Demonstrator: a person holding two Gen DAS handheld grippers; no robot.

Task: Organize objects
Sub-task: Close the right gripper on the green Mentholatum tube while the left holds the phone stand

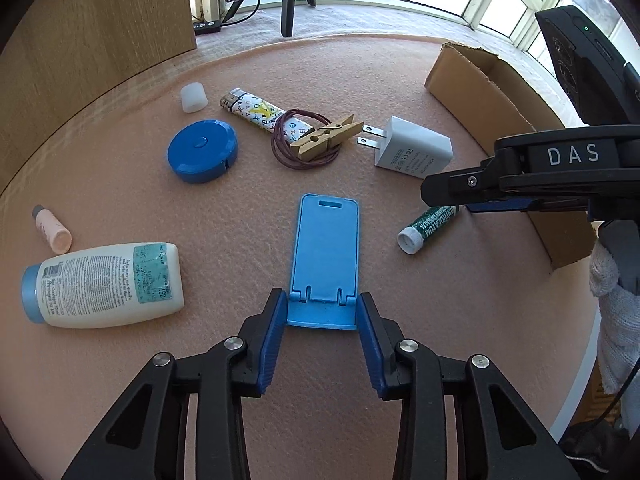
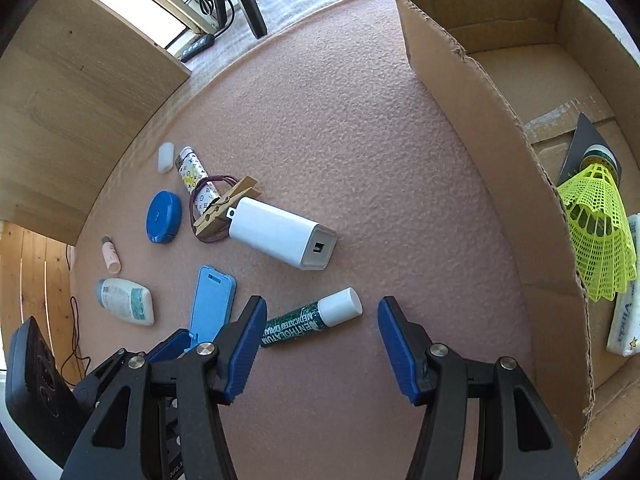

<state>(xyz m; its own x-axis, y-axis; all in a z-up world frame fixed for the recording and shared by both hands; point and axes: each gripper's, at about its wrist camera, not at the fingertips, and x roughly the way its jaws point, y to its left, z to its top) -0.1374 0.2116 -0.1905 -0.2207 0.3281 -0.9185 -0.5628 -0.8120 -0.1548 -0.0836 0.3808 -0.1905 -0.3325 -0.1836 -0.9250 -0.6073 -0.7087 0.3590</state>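
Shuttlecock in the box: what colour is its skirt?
Neon yellow shuttlecock; clearest in the right wrist view.

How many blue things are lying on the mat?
2. The round blue case lies far left near the lighter. The blue stand lies in the middle, its near end between the left tool's fingers. Others could hide behind the tools.

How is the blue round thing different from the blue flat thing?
The round tape measure is dark blue and thick like a puck; the phone stand is light blue, long and flat. The tape measure lies untouched; the phone stand sits between the left gripper pads. Both are blue plastic on the mat.
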